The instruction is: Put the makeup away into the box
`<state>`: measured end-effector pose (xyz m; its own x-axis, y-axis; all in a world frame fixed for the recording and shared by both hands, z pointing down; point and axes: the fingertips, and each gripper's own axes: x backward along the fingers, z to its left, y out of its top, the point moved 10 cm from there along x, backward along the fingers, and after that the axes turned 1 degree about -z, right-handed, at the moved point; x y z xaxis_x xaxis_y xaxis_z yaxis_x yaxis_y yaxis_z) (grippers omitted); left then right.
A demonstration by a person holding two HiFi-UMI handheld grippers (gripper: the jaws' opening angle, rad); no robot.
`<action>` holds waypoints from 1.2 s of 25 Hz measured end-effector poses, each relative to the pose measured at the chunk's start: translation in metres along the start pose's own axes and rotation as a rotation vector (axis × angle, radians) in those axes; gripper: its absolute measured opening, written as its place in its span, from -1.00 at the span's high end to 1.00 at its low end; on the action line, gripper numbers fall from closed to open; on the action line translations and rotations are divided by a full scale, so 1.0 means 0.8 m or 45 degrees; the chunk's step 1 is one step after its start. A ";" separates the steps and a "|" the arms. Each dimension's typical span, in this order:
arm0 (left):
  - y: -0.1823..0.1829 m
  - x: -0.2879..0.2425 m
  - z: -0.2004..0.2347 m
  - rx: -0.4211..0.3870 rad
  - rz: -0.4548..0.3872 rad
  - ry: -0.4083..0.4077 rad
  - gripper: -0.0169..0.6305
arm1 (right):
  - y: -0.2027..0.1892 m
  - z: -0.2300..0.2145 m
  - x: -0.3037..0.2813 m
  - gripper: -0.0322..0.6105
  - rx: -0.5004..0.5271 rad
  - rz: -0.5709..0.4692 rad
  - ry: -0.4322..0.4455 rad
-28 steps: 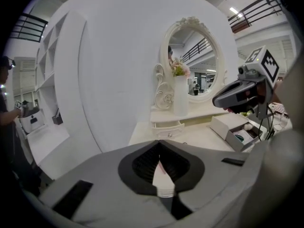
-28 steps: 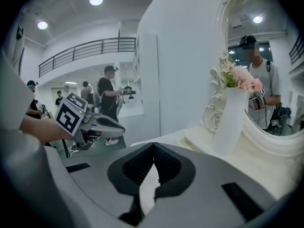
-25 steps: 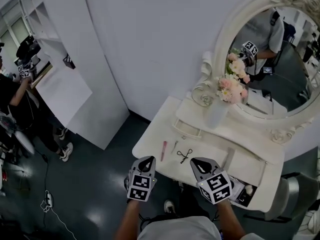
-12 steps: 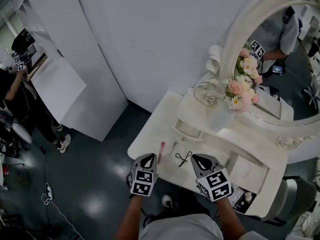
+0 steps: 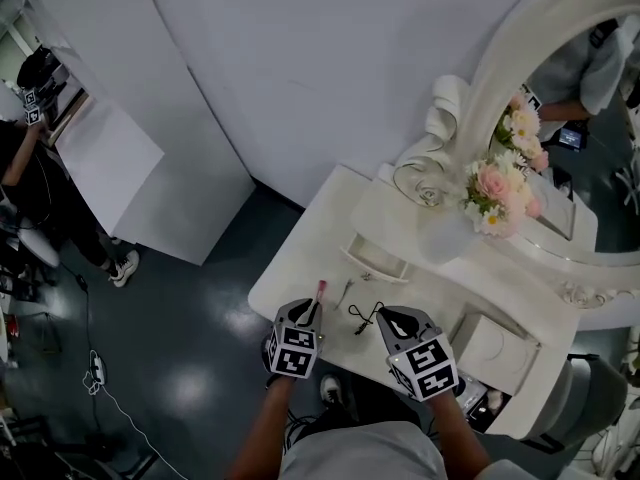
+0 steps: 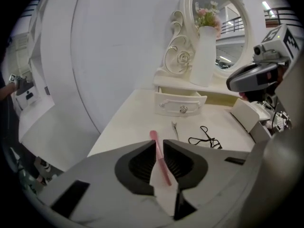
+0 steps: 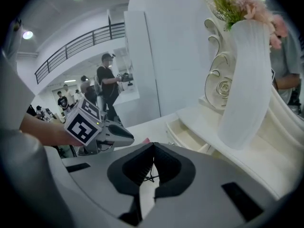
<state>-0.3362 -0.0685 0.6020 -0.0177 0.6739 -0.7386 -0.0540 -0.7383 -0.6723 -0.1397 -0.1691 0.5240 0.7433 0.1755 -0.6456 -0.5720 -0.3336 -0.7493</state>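
A pink makeup stick (image 5: pixel 319 290) lies on the white dressing table (image 5: pixel 290 268), near its front left. My left gripper (image 5: pixel 305 313) hovers just over the stick's near end. In the left gripper view the stick (image 6: pixel 154 137) runs through the narrow gap of my left gripper (image 6: pixel 159 144), whose jaws have just been opening and do not press on it. A black eyelash curler (image 5: pixel 362 315) and small tweezers (image 5: pixel 345 290) lie beside the stick. My right gripper (image 5: pixel 388 318) is shut and empty above the curler, its tips meeting (image 7: pixel 153 146). The white box (image 5: pixel 497 346) stands open at the right.
A small drawer (image 5: pixel 375 260) stands pulled open behind the makeup. A white vase (image 5: pixel 447 236) with pink flowers and an ornate mirror frame (image 5: pixel 500 68) rise at the back. The table's front edge is under my hands. People stand far off at the left.
Both grippers have sunk toward the table and moved forward. The left one has come over the near end of the pink stick and its jaws have parted slightly.
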 end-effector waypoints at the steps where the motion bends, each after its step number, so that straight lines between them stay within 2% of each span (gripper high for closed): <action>1: -0.001 -0.006 -0.001 0.002 0.016 -0.002 0.73 | -0.001 -0.001 -0.001 0.90 -0.002 0.006 0.004; 8: -0.010 -0.042 -0.005 0.018 0.127 0.057 0.73 | -0.013 -0.014 -0.001 0.90 -0.020 0.026 -0.008; 18: -0.015 -0.045 -0.011 0.040 0.157 0.105 0.75 | -0.024 -0.021 0.019 0.90 -0.033 0.017 -0.046; 25: -0.004 -0.011 -0.013 0.036 0.077 0.118 0.75 | -0.022 -0.018 0.052 0.90 -0.031 -0.042 -0.116; 30: 0.011 0.030 -0.031 -0.009 -0.025 0.074 0.75 | -0.026 -0.002 0.097 0.90 -0.076 -0.124 -0.169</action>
<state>-0.3127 -0.0594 0.5774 0.0414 0.6856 -0.7268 -0.0471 -0.7253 -0.6868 -0.0698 -0.1501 0.4895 0.7397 0.3287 -0.5873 -0.4751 -0.3630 -0.8016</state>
